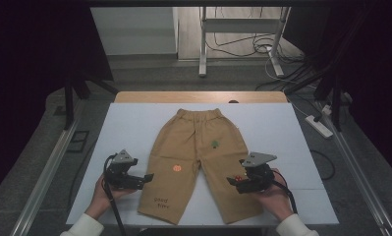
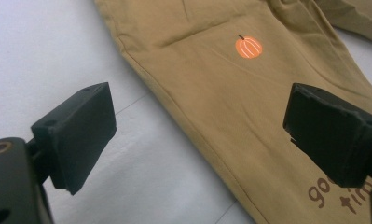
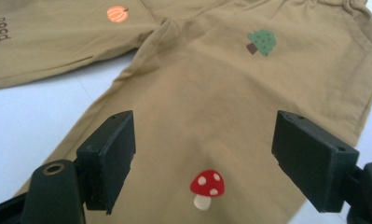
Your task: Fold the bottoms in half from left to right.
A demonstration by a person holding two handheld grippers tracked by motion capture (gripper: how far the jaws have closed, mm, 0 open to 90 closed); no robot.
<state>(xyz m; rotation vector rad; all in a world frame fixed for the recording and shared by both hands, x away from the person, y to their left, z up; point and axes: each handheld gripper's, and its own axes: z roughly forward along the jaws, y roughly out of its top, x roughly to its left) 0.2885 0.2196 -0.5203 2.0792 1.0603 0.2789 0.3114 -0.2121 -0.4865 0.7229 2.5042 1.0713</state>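
High view: a pair of tan trousers [image 1: 198, 157] lies flat in the middle of the frame on a white table top [image 1: 282, 132], waistband toward the top, both legs running toward the bottom edge. The left gripper [image 1: 145, 177], held in a hand [image 1: 101, 195] at lower left, sits just beside the outer edge of the leg on the picture's left, its jaws parted and grasping nothing. The right gripper [image 1: 231, 181], held in a hand [image 1: 274, 196] at lower right, hangs over the other leg, jaws likewise parted. Left gripper view: the two black jaws stand wide apart at the lower left and right of the frame; the leg's outer seam runs diagonally between them, with white surface under the left-hand jaw and tan cloth under the right-hand one. An orange pumpkin print [image 2: 248, 47] lies at upper centre, brown lettering [image 2: 342, 198] at lower right beside the jaw. Right gripper view: both jaws are spread above the cloth, a red mushroom print [image 3: 207, 186] lying between them at lower centre; a green tree print [image 3: 262, 42] sits at upper right and the pumpkin print at upper left.
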